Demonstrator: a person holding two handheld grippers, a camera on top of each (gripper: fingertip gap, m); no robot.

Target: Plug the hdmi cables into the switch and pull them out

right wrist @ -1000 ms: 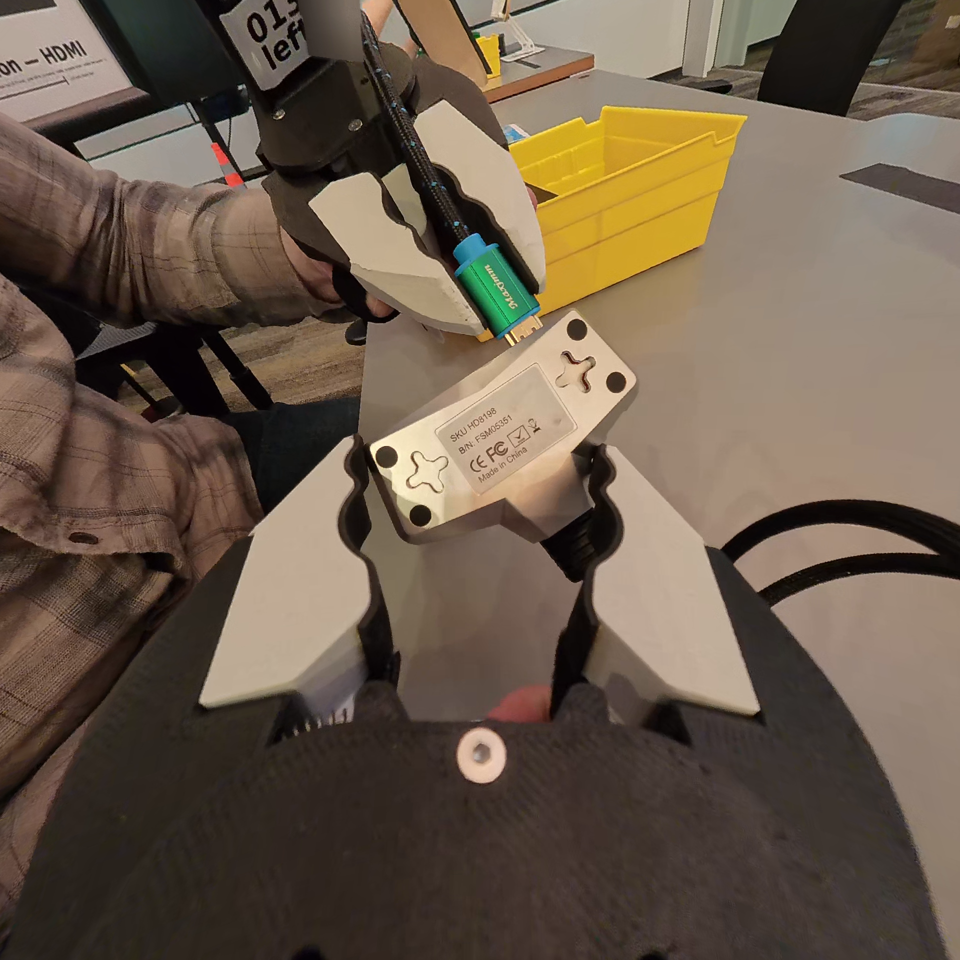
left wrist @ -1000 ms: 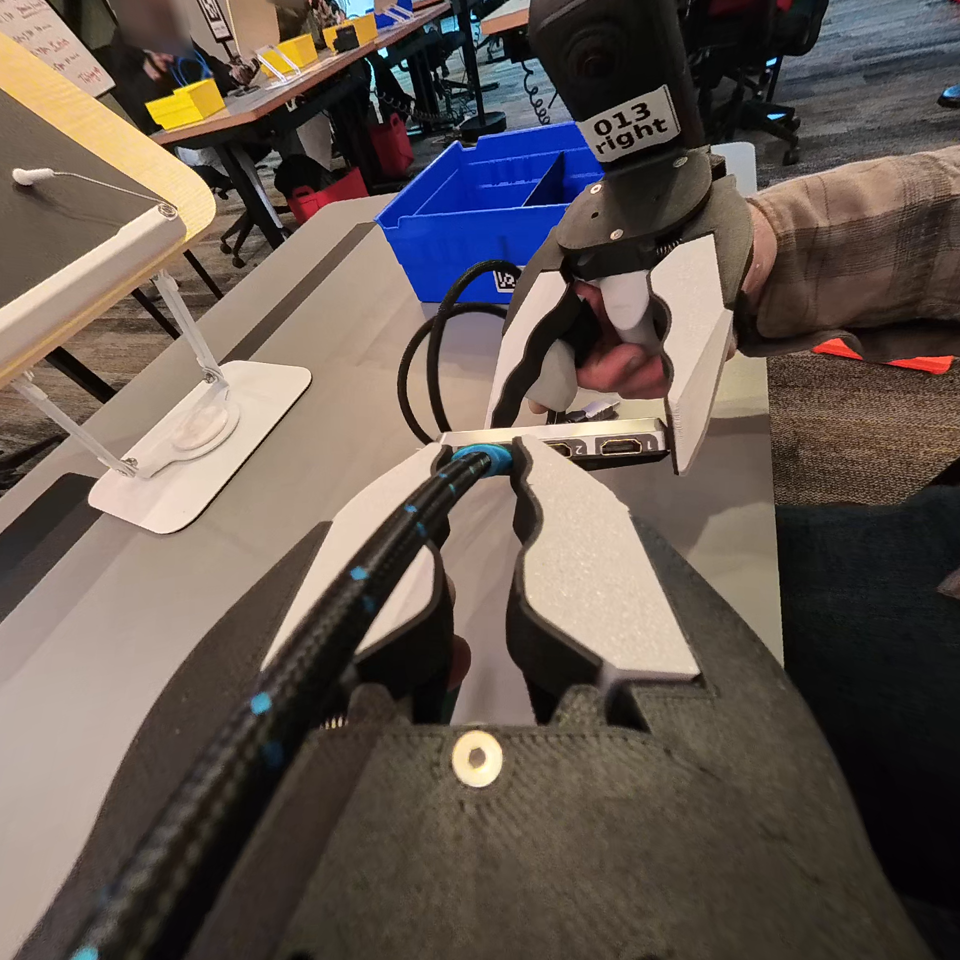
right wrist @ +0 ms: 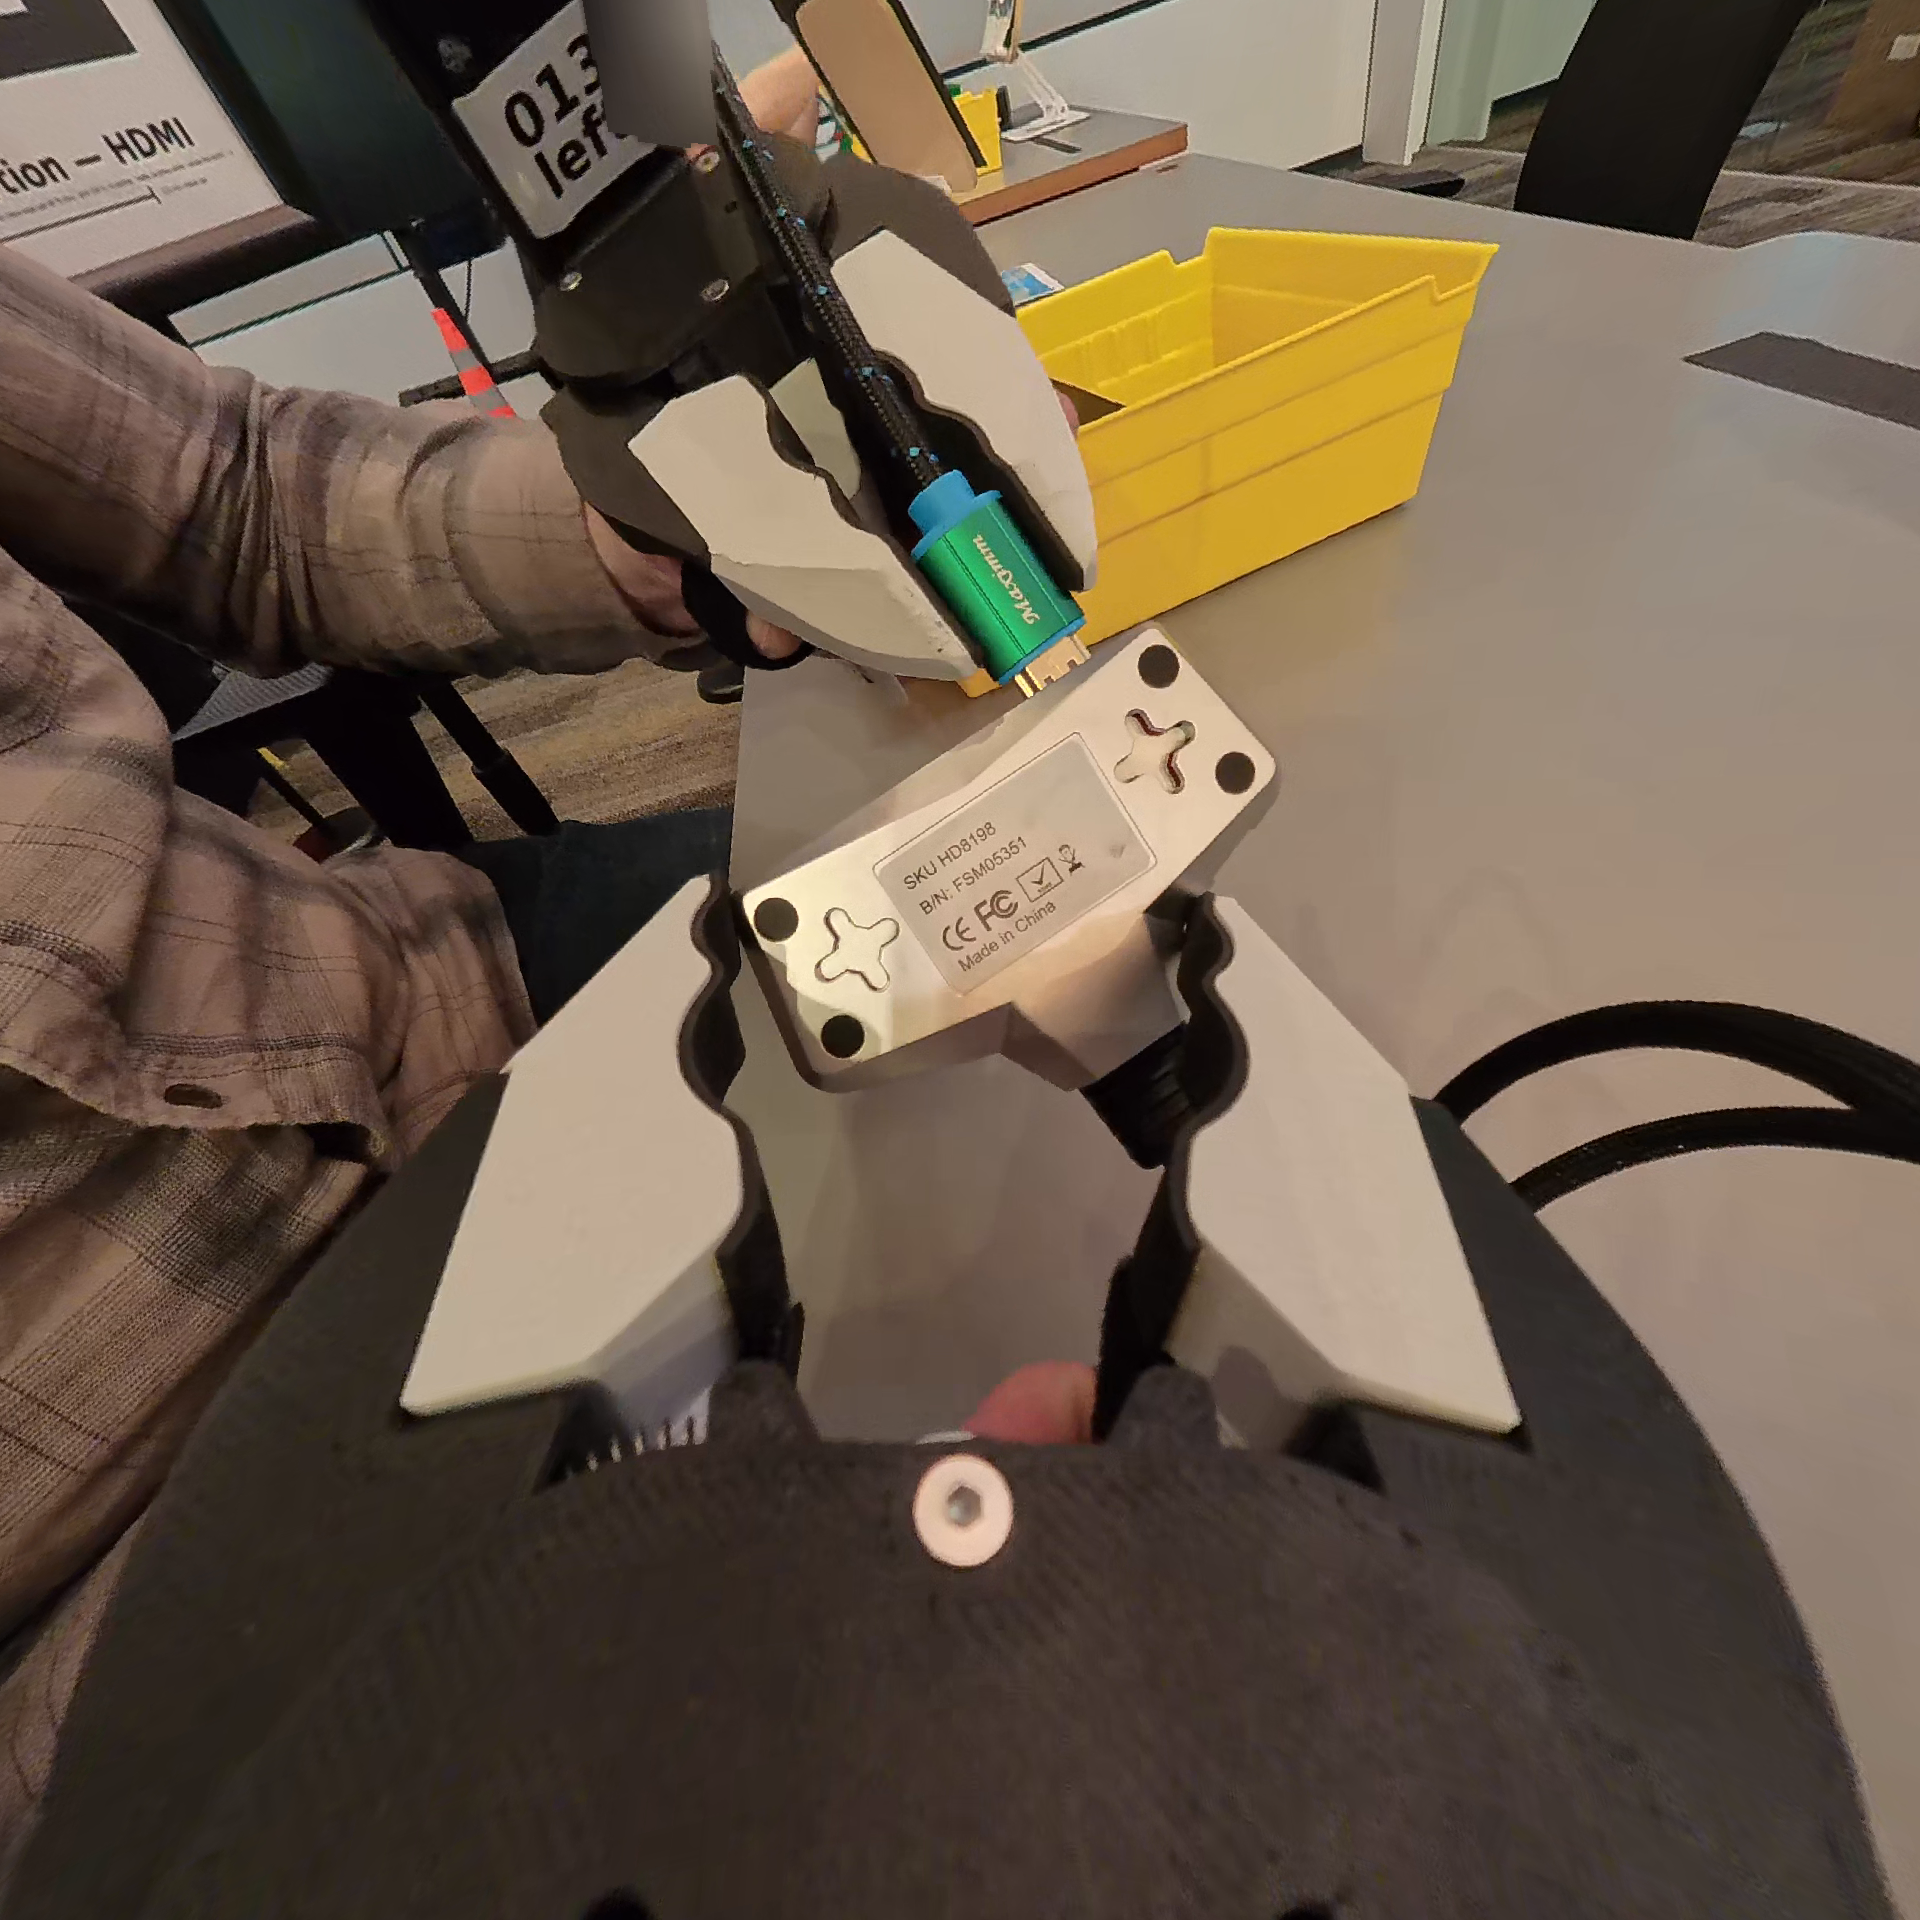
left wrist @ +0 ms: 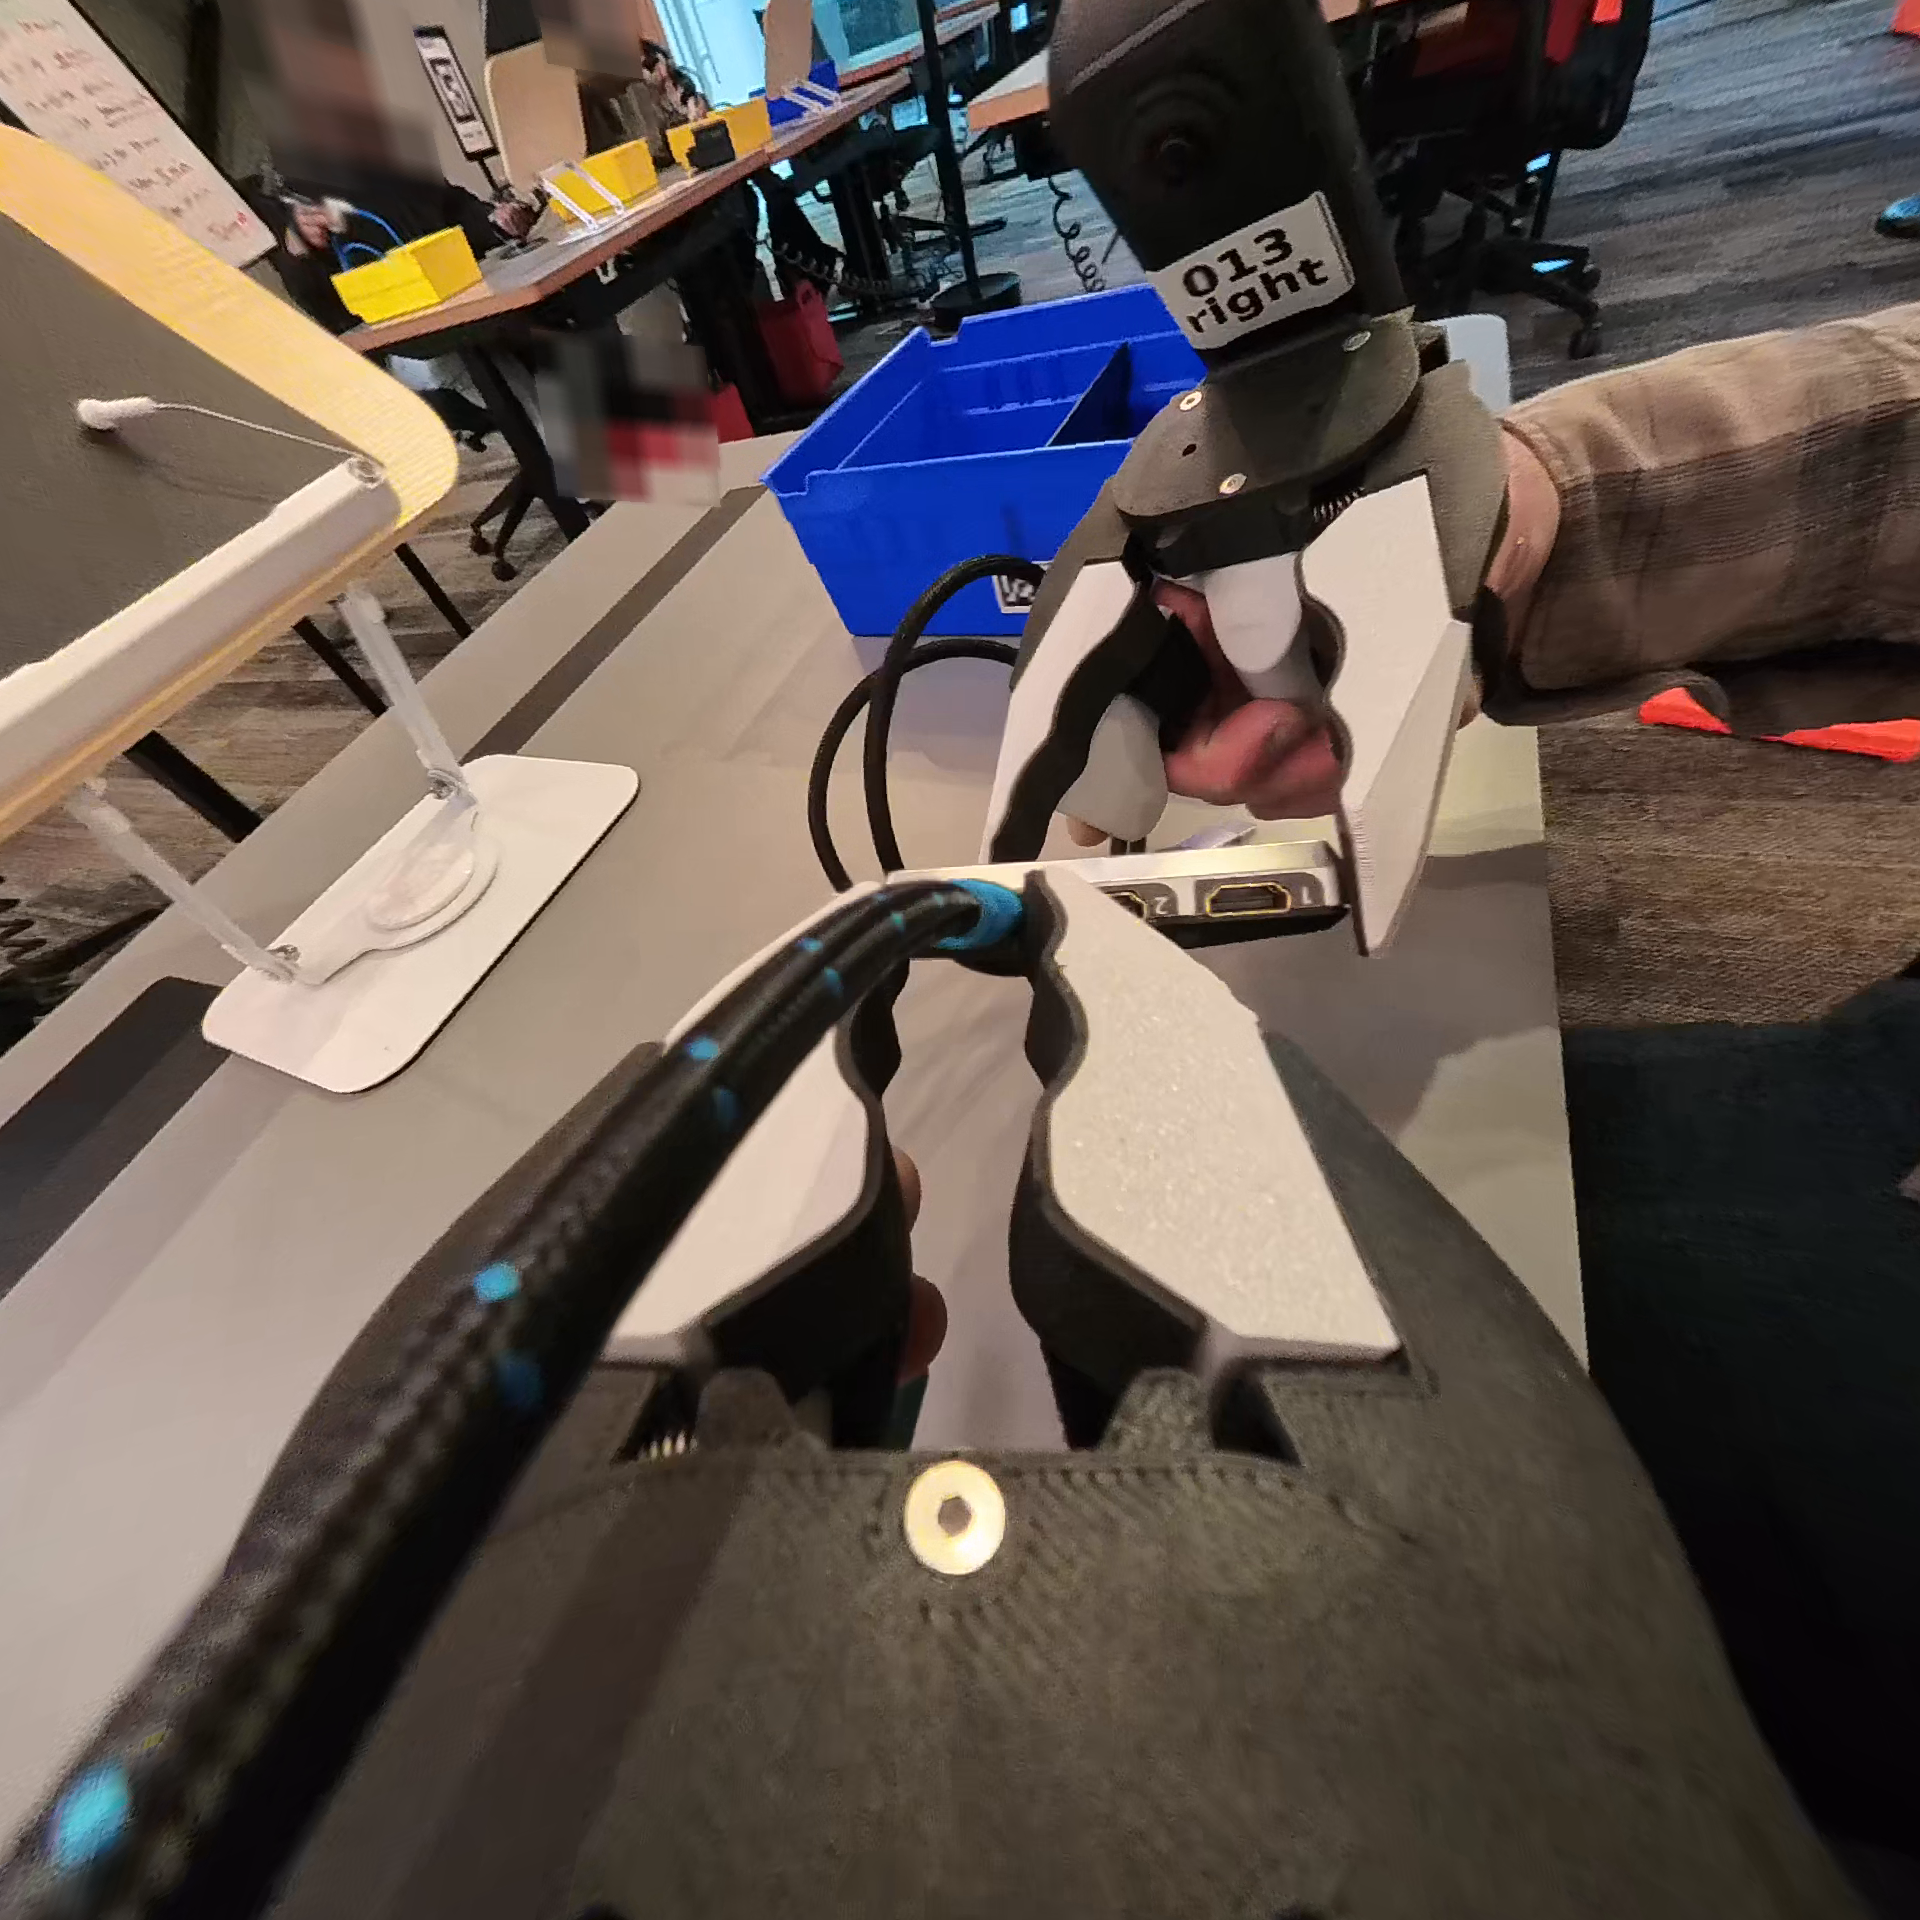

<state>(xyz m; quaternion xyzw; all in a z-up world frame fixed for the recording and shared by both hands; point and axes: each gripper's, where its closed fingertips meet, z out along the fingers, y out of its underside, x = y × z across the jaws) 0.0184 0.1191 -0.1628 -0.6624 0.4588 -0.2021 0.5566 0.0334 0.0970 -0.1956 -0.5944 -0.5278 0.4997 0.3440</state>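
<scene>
The silver switch (right wrist: 1003, 894) is clamped between the jaws of the right gripper (right wrist: 966, 935), label side up, above the grey table (right wrist: 1558, 727). The green HDMI plug (right wrist: 992, 587) is gripped by the left gripper (right wrist: 1013, 613), closed on it, its gold tip at the switch's port edge, beside a yellow bin (right wrist: 1299, 416).

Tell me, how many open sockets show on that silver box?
2: one socket at the switch's outer end, another beside it, half hidden. More may lie behind the left gripper.
</scene>
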